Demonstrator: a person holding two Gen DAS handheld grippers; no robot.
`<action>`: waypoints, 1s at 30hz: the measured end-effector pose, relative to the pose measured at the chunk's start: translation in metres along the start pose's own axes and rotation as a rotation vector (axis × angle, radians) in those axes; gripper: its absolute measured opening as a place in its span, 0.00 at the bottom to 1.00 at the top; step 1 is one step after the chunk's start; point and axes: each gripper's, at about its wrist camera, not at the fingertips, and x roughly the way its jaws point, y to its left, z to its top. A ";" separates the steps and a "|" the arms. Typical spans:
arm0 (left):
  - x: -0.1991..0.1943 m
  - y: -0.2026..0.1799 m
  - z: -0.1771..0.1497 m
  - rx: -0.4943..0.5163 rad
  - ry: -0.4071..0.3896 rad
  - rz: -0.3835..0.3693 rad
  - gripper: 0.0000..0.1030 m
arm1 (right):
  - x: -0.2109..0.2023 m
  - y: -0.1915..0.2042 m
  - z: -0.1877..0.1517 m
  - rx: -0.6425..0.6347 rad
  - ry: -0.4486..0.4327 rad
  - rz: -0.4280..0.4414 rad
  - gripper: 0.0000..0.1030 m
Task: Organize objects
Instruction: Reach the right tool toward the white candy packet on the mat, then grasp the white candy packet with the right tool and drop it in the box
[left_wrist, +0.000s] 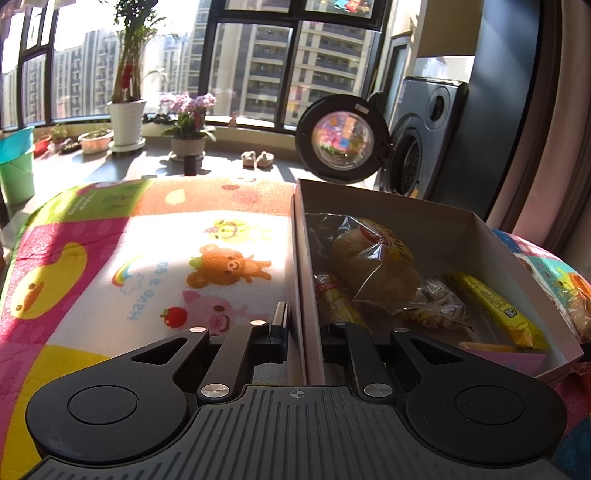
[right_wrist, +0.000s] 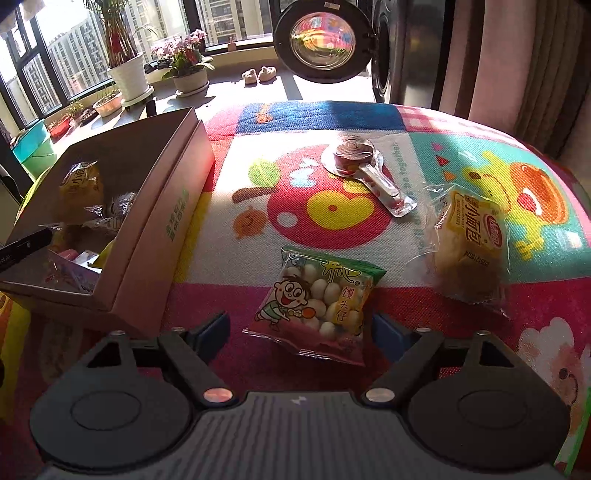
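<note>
The left gripper (left_wrist: 300, 332) pinched the near wall of the open cardboard box (left_wrist: 424, 206) holding wrapped snacks. The right gripper (right_wrist: 301, 326) hung with jaws spread around a green-topped packet of round white biscuits (right_wrist: 316, 301) lying on the colourful cartoon mat (right_wrist: 332, 206), right of the box.

Hard daylight pours through the windows (left_wrist: 255, 70) from eleven o'clock, bleaching the patterned mat (left_wrist: 155, 251) into glare. The box (right_wrist: 122, 206) interior sits in deep shadow. Both views are sharp centrally, while fisheye bending curves everything toward the dark rims.
</note>
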 end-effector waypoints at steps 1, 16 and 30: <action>0.000 0.000 0.000 0.000 0.000 0.000 0.13 | -0.004 -0.006 0.001 0.027 -0.018 -0.007 0.82; -0.001 0.000 -0.001 -0.001 0.000 -0.002 0.13 | 0.027 0.004 0.020 0.069 -0.033 -0.061 0.75; -0.001 0.001 0.000 -0.004 0.000 -0.004 0.14 | -0.052 0.038 -0.033 -0.031 0.101 0.062 0.53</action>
